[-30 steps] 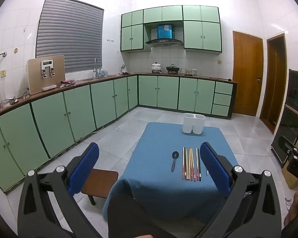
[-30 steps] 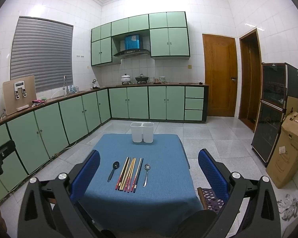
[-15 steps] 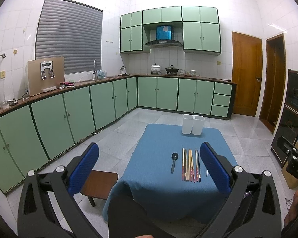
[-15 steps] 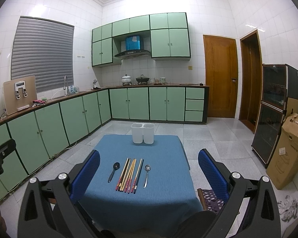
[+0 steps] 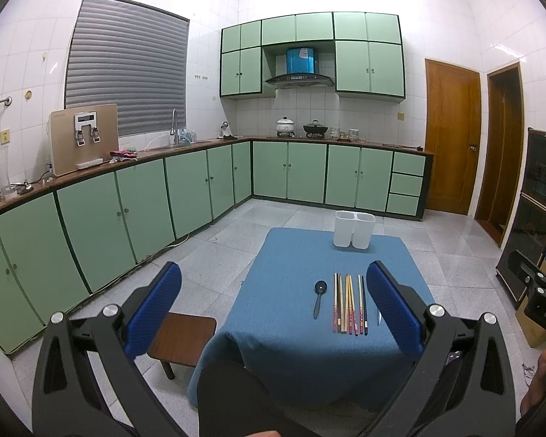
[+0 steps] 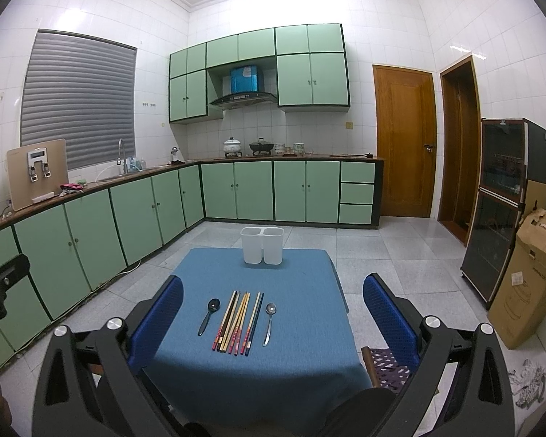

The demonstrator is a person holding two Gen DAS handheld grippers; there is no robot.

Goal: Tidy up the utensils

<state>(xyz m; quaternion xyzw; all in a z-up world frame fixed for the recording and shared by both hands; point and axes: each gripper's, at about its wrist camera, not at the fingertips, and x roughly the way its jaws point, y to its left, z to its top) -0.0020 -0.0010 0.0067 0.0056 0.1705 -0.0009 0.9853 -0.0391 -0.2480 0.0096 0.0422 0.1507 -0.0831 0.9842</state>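
Note:
A low table with a blue cloth (image 6: 295, 284) holds a black spoon (image 6: 209, 315), several chopsticks (image 6: 238, 322) in a row, and a silver spoon (image 6: 269, 322). A white two-compartment holder (image 6: 262, 245) stands at the table's far edge. In the left wrist view the black spoon (image 5: 319, 298), the chopsticks (image 5: 349, 304) and the holder (image 5: 353, 234) show; the silver spoon is mostly hidden behind the right finger. My left gripper (image 5: 273, 291) and right gripper (image 6: 273, 298) are both open and empty, held above the near side of the table.
A small brown stool (image 5: 180, 338) stands left of the table, a patterned stool (image 6: 384, 364) on its right. Green cabinets (image 6: 127, 215) line the left and back walls. A dark cabinet (image 6: 502, 211) and a cardboard box (image 6: 524, 276) stand at the right.
Both views have shifted very slightly; the table and utensils sit a touch lower in the frames. Nothing has been touched and both grippers stay open.

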